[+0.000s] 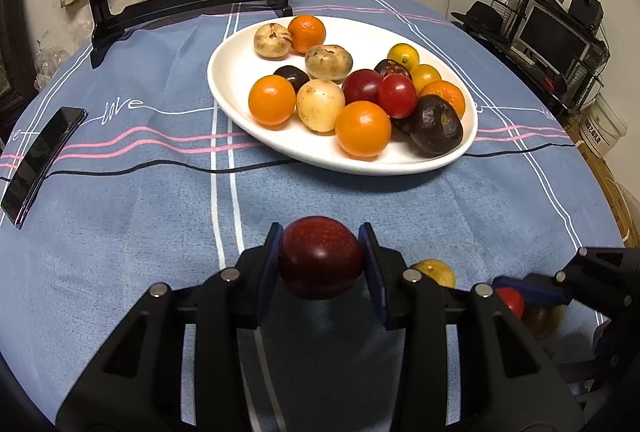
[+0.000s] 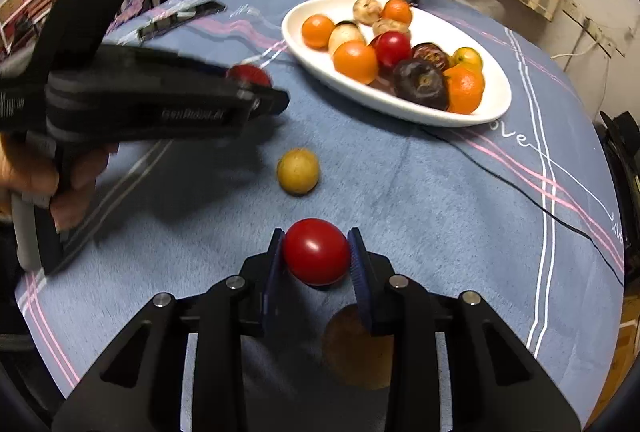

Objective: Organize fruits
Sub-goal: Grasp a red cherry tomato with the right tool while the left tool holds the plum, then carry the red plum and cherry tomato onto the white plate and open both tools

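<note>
Pinching a dark red plum [image 1: 320,258] and a glossy red tomato [image 2: 316,251] in left fingers [image 1: 272,260] and right fingers [image 2: 358,268], bound gently for gaps on the white oval plate [image 1: 236,80].

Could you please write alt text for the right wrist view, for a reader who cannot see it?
The right gripper holds a glossy round red fruit between its fingers above a blue striped tablecloth. A small yellow round fruit lies loose ahead, and a white oval plate of mixed fruit sits beyond. The left gripper, blurred, carries a dark red fruit.
</note>
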### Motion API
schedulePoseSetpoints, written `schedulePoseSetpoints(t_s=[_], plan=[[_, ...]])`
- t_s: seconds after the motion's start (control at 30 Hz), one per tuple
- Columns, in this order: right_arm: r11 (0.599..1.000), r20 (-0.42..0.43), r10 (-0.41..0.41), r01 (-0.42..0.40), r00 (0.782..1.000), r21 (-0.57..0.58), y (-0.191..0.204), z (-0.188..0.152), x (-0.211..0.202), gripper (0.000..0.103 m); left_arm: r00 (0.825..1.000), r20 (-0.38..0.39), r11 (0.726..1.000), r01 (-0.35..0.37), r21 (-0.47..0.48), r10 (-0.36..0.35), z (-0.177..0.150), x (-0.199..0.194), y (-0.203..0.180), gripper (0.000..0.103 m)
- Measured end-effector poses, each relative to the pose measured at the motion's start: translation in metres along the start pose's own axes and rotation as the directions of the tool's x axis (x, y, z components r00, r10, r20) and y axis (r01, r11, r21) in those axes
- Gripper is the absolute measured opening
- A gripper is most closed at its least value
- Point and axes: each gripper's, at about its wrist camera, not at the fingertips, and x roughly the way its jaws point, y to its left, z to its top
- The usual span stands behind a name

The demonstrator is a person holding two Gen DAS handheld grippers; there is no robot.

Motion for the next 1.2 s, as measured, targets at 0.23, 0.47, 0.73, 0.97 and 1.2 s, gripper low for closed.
schedulePoseSetpoints(t_s=[0.23,0.47,0.73,0.97,1.2], plan=[[0.994,0.047,-0.023,0.017,0.999,0.110,-0.024,0.016,-0.004,0.033,1.000,0.010,1.000,0.000,0.006,0.000,0.000,-0.003,-0.002,0.040],[0.983,0.072,-0.046,0.033,0.996,0.180,-0.041,0.030,-0.006,0.033,1.000,0.014,1.000,0.006,0.002,-0.006,0.000,-0.005,-0.001,0.040],[0.962,0.153,-0.077,0.034,0.985,0.270,-0.068,0.056,-0.025,0.033,0.997,0.072,0.999,-0.041,0.012,0.040,0.018,-0.026,-0.004,0.040],[0.942,0.226,-0.102,0.021,0.969,0.335,-0.084,0.078,-0.026,0.033,0.995,0.087,0.998,-0.058,0.009,0.057,0.057,-0.023,-0.005,0.040],[0.945,0.215,-0.103,0.028,0.971,0.327,-0.090,0.106,0.002,0.033,0.994,0.077,0.997,-0.081,-0.007,0.082,0.087,0.004,-0.001,0.040]])
